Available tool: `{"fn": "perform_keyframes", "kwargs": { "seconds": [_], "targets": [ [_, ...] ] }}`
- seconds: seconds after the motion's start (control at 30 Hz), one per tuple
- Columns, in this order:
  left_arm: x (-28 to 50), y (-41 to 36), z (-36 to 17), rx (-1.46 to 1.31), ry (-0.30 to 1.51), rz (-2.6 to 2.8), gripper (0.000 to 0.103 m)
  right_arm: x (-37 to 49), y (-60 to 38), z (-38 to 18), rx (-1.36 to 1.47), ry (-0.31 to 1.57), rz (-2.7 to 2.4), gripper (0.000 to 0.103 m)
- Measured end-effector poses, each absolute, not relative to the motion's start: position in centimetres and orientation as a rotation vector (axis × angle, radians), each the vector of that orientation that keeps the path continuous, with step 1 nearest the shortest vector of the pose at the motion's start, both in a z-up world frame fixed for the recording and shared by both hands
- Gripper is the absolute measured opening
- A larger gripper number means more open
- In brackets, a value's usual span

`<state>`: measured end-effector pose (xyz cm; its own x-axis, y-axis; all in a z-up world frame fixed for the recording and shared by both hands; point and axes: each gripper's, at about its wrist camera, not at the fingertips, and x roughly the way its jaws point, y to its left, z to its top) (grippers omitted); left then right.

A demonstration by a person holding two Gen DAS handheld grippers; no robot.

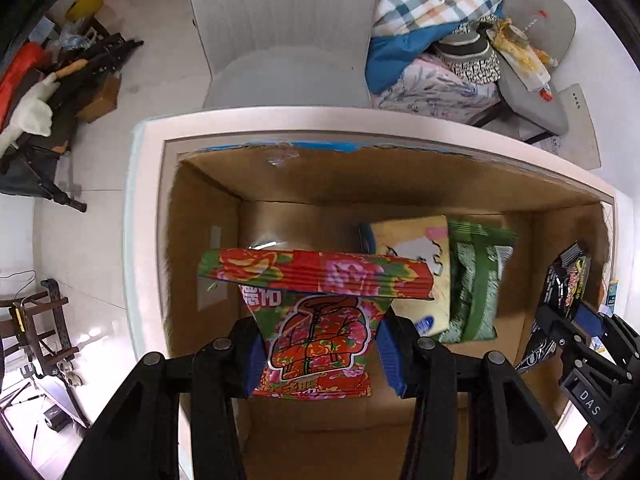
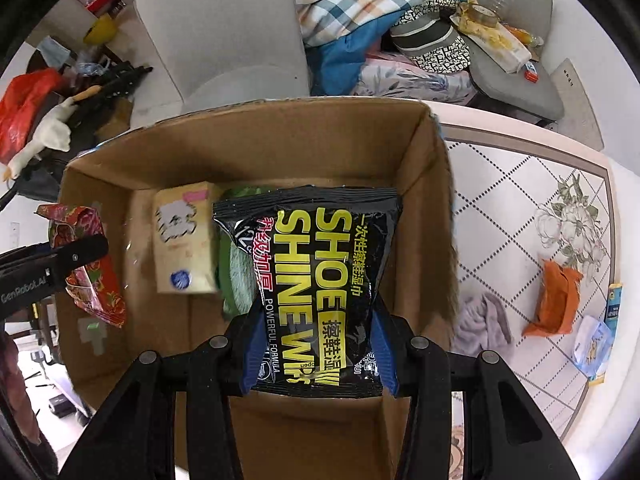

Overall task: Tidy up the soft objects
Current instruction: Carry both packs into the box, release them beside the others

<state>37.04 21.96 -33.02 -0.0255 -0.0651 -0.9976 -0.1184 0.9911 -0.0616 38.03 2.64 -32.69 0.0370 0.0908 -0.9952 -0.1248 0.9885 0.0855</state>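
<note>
My left gripper [image 1: 320,354] is shut on a red floral packet [image 1: 316,320] and holds it over the open cardboard box [image 1: 208,264]. My right gripper [image 2: 318,354] is shut on a black shoe shine wipes pack [image 2: 320,284] above the same box [image 2: 424,184]. A yellow tissue pack [image 2: 184,240] and a green pack [image 2: 236,276] lie on the box floor; both also show in the left wrist view, the yellow tissue pack [image 1: 424,264] beside the green pack [image 1: 476,280]. The right gripper with the black pack [image 1: 568,284] shows at the right of the left view.
The box stands on a white table with a tiled pattern [image 2: 520,208]. On it to the right lie a grey cloth [image 2: 484,320], an orange cloth [image 2: 556,296] and a small clear packet [image 2: 592,340]. Grey chairs [image 2: 224,36] and piled bedding [image 2: 360,12] are behind.
</note>
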Motion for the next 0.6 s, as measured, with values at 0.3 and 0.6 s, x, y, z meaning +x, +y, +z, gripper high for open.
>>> {"fn": "perform_keyframes", "kwargs": {
  "seconds": [0.3, 0.6],
  "targets": [
    [38.8, 21.6, -34.7, -0.154, 1.661, 0.014, 0.05, 39.8, 3.3, -33.8, -0.063, 1.512, 0.123, 0.056],
    [37.7, 22.5, -31.4, -0.166, 1.562, 0.044, 0.083, 39.8, 2.3, -32.4, -0.007, 1.494, 0.107, 0.077]
  ]
}}
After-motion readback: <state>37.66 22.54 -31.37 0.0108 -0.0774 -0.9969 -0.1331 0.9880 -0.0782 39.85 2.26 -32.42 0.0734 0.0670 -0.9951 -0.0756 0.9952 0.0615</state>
